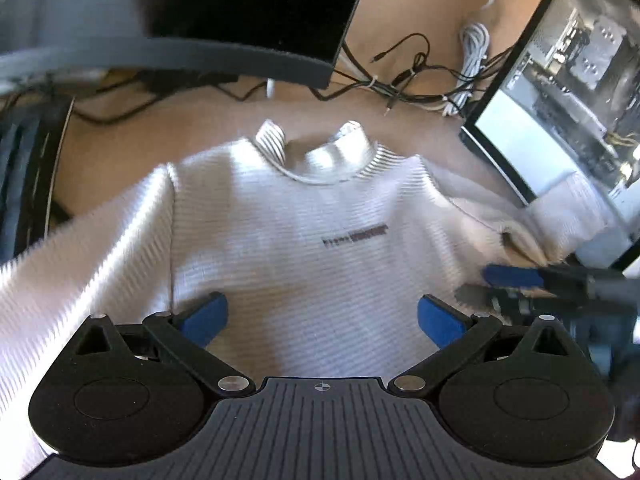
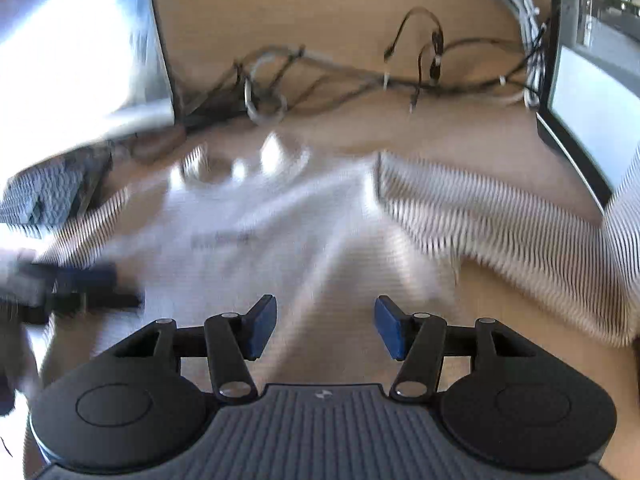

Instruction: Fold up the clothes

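both tongs angled down; left tongs (image 1: 322, 320) wide apart, right tongs (image 2: 325, 328) narrower, nothing gripped.

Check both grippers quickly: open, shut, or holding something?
Left gripper: open, holding nothing, above the white sweater.
Right gripper: open, holding nothing.

You are looking at a white sweater (image 1: 304, 216) showing fine grey horizontal ribbing, with a small dark line of lettering (image 1: 354, 236) running across its chest. Its sleeve (image 2: 500, 232) is showing sharper dark-and-white stripes in the right wrist view. The bench (image 1: 224, 120) under it is showing a plain tan. Your left hand-held gripper (image 1: 322, 320) is wearing blue pads (image 1: 206, 316) on black linkages, and your right hand-held gripper (image 2: 325, 326) is showing the same blue and black. Black cables (image 1: 416, 76) are tangling beside a coiled white cable (image 1: 474, 48). The keyboard (image 2: 48, 196) is showing grey keys.
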A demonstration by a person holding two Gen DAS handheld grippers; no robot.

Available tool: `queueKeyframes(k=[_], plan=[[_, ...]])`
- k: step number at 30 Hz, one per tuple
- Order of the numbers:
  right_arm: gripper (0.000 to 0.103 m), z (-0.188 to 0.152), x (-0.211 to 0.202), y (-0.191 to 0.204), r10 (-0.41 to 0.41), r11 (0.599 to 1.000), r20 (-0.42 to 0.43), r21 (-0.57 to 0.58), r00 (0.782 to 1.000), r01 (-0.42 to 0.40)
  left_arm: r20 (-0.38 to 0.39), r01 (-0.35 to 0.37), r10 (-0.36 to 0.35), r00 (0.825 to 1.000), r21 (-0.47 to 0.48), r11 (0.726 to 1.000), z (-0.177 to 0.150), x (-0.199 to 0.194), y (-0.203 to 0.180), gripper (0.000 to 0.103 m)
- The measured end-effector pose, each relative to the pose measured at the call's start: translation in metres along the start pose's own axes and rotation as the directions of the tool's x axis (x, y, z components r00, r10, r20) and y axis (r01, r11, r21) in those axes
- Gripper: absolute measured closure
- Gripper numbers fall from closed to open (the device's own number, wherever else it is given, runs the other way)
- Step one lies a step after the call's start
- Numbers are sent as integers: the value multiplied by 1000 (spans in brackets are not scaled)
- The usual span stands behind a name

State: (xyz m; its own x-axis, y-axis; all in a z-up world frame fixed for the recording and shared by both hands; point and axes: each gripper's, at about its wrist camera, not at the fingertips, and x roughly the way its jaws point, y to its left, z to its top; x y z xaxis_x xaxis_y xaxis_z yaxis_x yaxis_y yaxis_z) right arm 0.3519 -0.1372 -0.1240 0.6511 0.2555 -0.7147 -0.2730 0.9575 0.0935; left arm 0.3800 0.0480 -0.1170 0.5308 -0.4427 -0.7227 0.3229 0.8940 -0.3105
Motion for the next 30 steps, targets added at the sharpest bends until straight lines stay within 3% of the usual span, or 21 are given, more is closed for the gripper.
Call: queueKeyframes(k=[2,5,6,10,12,14,18,23,25,26,27,29,30], plan=[[50,-3,4,4,-52,997,13,-61,999,53,4,-29,29,1000,32,999,9,6,3,0],[50,10,18,-4,-88,996,12,-25,996,89,5,-68,68,998,38,997,23,18,4,0],[57,17,23,-10,-98,995,9,2,995,98,4,-83,82,997,26,996,26,18,3,0],[61,35,16,-38,-59,984,-3,167,998,59,17,-180,179,984,22,983,33,7,-9,0],[61,40,16,-42,-49,983,-18,178,999,52,20,-210,209,978,24,977,34,-2,-14,0],[59,44,12,-33,-72,990,5,120,997,71,23,-222,222,975,16,975,34,-12,-14,0],[44,57,2,-6,-77,991,81,-104,994,85,12,-229,230,973,-37,973,29,-31,-5,0],[40,67,45,-13,-129,966,-18,-229,991,122,-42,-201,197,980,-143,969,7,-46,2,0],[42,61,54,-18,-109,968,-37,-231,993,97,-64,-188,179,982,-189,964,-8,-48,4,0],[51,60,54,-20,-91,970,-25,-229,996,83,-75,-190,178,981,-208,959,-14,-46,6,0],[75,60,55,-19,-81,969,-19,-234,997,74,-83,-193,178,980,-229,954,-20,-43,8,0],[95,59,58,-14,-104,961,6,-259,995,102,-103,-212,190,976,-281,936,-25,-35,13,0],[95,57,61,-10,-128,949,27,-286,991,130,-92,-213,195,977,-267,940,-23,-31,12,0]])
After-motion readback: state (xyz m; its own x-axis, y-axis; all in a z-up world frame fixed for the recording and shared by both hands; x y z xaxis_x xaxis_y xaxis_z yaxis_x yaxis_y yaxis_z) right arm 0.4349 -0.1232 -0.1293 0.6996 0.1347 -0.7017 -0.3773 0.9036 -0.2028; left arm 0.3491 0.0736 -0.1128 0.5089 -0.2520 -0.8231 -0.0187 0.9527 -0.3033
